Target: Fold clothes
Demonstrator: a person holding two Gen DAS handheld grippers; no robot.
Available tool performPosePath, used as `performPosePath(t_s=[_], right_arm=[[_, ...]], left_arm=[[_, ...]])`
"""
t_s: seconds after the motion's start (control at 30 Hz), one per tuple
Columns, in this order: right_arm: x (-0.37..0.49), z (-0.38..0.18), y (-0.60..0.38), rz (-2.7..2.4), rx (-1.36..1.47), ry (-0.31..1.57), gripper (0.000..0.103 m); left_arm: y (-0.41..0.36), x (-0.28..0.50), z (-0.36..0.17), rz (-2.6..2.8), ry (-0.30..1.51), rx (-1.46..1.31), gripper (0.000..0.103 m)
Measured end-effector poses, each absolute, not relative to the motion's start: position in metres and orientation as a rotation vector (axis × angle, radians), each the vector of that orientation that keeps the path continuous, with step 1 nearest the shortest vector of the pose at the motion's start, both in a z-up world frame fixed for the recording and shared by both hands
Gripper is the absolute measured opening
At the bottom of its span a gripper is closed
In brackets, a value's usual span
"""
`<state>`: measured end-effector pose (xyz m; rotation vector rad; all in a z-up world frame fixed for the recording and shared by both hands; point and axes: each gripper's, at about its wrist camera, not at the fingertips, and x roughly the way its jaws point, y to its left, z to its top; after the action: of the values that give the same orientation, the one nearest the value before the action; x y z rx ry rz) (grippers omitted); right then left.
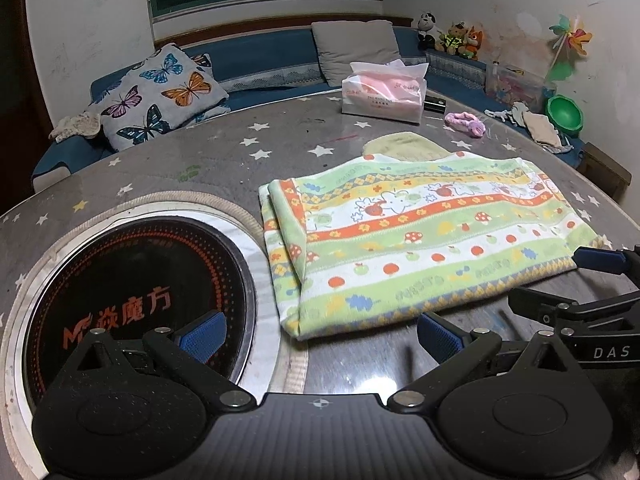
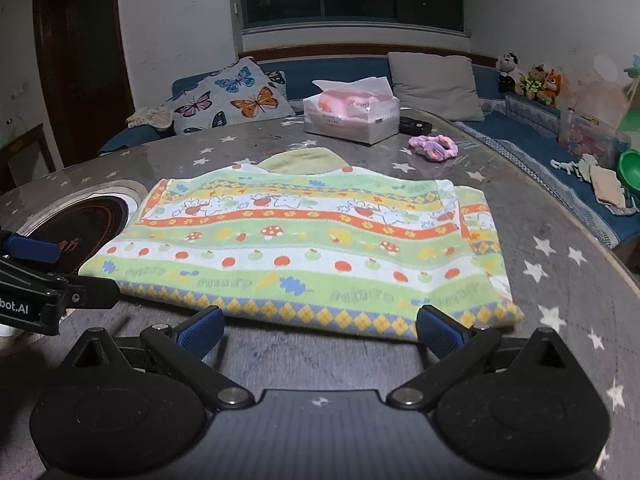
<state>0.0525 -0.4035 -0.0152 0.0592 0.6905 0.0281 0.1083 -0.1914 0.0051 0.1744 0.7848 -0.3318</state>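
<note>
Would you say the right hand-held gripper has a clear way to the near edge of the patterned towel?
Probably yes: the right hand-held gripper is open just short of the patterned towel, with only bare table between.

Bare table point(image 2: 560, 264) flanks the folded towel point(image 2: 304, 248); tissue pack point(image 2: 352, 118) and scrunchie point(image 2: 434, 147) crowd behind.
</note>
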Motion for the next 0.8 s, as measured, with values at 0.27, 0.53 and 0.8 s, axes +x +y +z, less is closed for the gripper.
performPosePath(t_s=[0.27, 0.53, 0.8], right_arm=[[0.039, -0.017, -0.399, 0.010, 0.076, 0.693, 0.103], [0.026, -0.015, -0.393, -0.007, 0.094, 0.687, 0.103], [0.017, -0.015, -0.387, -0.016, 0.097, 0.684, 0.103]], left_arm=[[-0.187, 0.096, 0.007, -0.339, 0.775, 0.170, 0.103], [-0.179, 0.084, 0.007, -0.336, 0.769, 0.164, 0.103], [-0.174, 0.071, 0.006, -0.343, 0.759, 0.165, 0.103]])
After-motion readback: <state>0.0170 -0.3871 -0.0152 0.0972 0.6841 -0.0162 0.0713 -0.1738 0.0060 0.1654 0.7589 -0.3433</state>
